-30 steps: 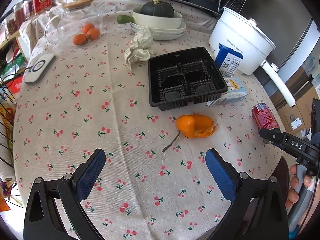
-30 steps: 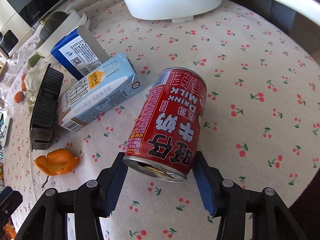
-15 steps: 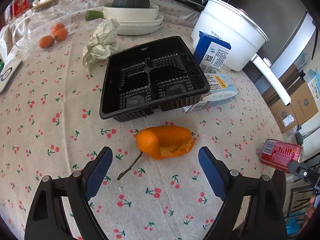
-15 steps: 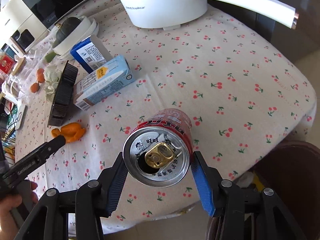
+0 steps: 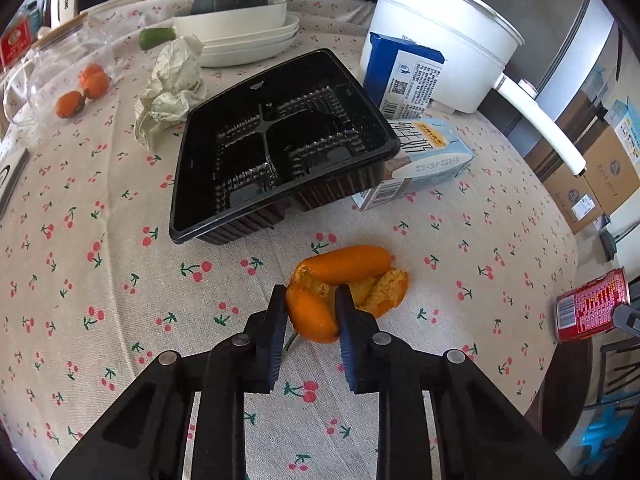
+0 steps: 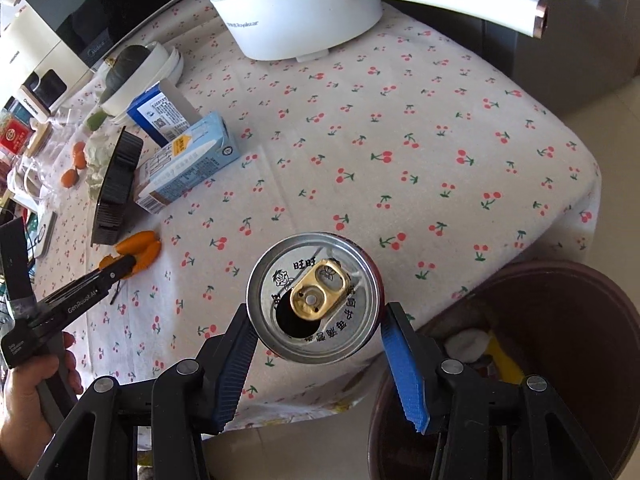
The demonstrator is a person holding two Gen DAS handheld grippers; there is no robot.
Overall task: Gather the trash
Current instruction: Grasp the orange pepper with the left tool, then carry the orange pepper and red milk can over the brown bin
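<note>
My left gripper (image 5: 312, 316) was closing on the curled orange peel (image 5: 344, 284) at lower centre of the left wrist frame; the near lobe of the peel sat between the blue pads, both pads looking in contact with it, the rest of the peel fanning out up and to the right of the tips on the cherry-print tablecloth (image 5: 120, 280). Peel's long axis ran roughly left-right across the frame, so I was pinching its near end crosswise. My right gripper (image 6: 316, 344) was clamped on the red aluminium drink can (image 6: 314, 296), opened top facing the camera, pull tab visible, can lifted clear of the cloth at lower centre of the right wrist frame. The relation that mattered: the dark brown round bin (image 6: 560, 320) lay at lower right of that frame, just beside and below the can, past the table edge, so the right hand was the nearer one to it. The left gripper and peel showed at left of the same frame, well apart from the bin. I judged the can drop came first, peel had to travel across the table.
</note>
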